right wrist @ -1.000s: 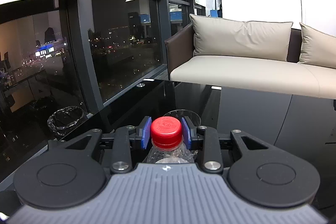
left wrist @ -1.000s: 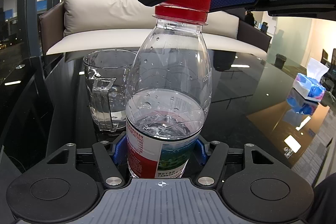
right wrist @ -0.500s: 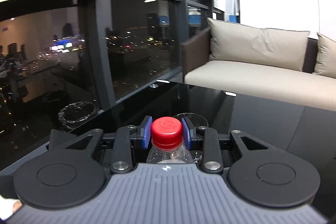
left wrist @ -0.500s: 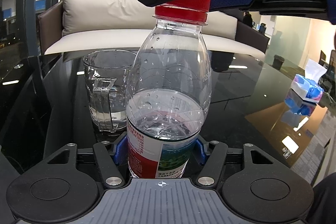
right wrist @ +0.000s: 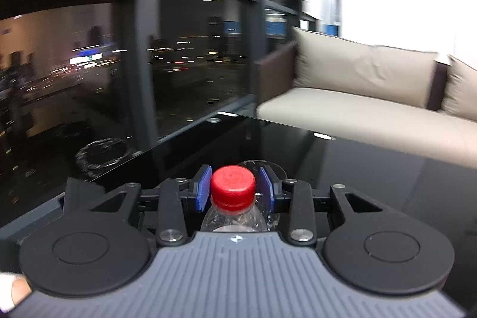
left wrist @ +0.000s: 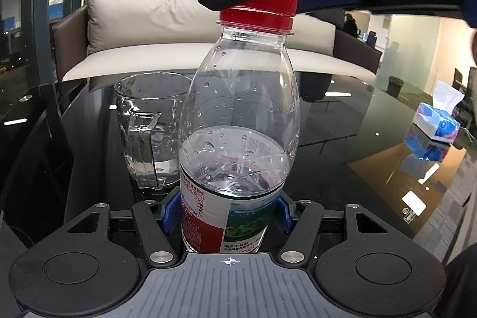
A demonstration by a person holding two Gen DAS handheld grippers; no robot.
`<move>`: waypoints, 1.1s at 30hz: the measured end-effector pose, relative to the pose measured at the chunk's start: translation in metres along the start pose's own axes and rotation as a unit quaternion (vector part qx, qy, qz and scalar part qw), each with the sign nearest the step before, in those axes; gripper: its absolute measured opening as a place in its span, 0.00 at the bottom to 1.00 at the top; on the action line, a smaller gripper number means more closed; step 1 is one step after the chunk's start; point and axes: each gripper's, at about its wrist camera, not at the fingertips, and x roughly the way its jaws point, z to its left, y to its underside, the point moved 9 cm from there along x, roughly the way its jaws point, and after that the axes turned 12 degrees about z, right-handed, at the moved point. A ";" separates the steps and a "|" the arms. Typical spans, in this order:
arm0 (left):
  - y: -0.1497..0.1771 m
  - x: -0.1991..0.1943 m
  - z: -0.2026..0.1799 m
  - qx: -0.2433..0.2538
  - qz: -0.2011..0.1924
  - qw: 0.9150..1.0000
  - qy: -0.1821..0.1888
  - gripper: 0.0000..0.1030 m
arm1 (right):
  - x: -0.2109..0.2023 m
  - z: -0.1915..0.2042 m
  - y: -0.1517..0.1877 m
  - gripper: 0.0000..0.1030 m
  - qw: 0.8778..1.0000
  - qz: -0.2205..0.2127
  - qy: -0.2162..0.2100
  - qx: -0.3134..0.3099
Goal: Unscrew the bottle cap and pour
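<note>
Left wrist view: the left hand-held gripper (left wrist: 229, 212) pinches the bottle (left wrist: 238, 139) low on its label, blue pads pressed to both sides. The bottle stands upright, about half full, near the tabletop (left wrist: 342, 145) edge closest to the camera. Just behind it, on its left, sits the glass mug (left wrist: 149, 133), handle facing the camera, with a little water at the bottom. The right hand-held gripper (left wrist: 293, 0) reaches in from above around the red cap (left wrist: 259, 12). A tissue pack (left wrist: 438, 121) lies well apart toward the right edge.

Right wrist view: the cap (right wrist: 233, 187) sits between the 2 blue pads. The left pad looks to touch it; a thin gap seems to remain on the right, so the grip looks loose or just released. The background is blurred, which suggests a twist under way.

Judged risks: a loose grip could slip around the cap without turning it. Squeezing the thin bottle wall hard could push water out once the cap is off. The bottle could also rotate inside the lower pads or tip against the mug.
</note>
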 end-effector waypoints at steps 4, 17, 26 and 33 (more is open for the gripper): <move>0.000 -0.001 0.007 -0.001 0.000 1.000 0.002 0.55 | -0.001 0.002 0.003 0.36 0.999 -0.007 0.022 0.022; 0.002 -0.002 0.033 -0.002 0.000 1.000 0.005 0.55 | 0.007 0.003 0.004 0.31 1.000 -0.017 0.017 0.017; 0.005 -0.004 0.045 0.003 -0.003 1.000 0.006 0.55 | 0.004 -0.004 0.006 0.31 1.000 -0.019 -0.006 0.003; 0.006 -0.004 0.058 0.003 -0.005 1.000 0.011 0.54 | 0.004 -0.009 0.005 0.31 0.999 -0.019 -0.037 -0.011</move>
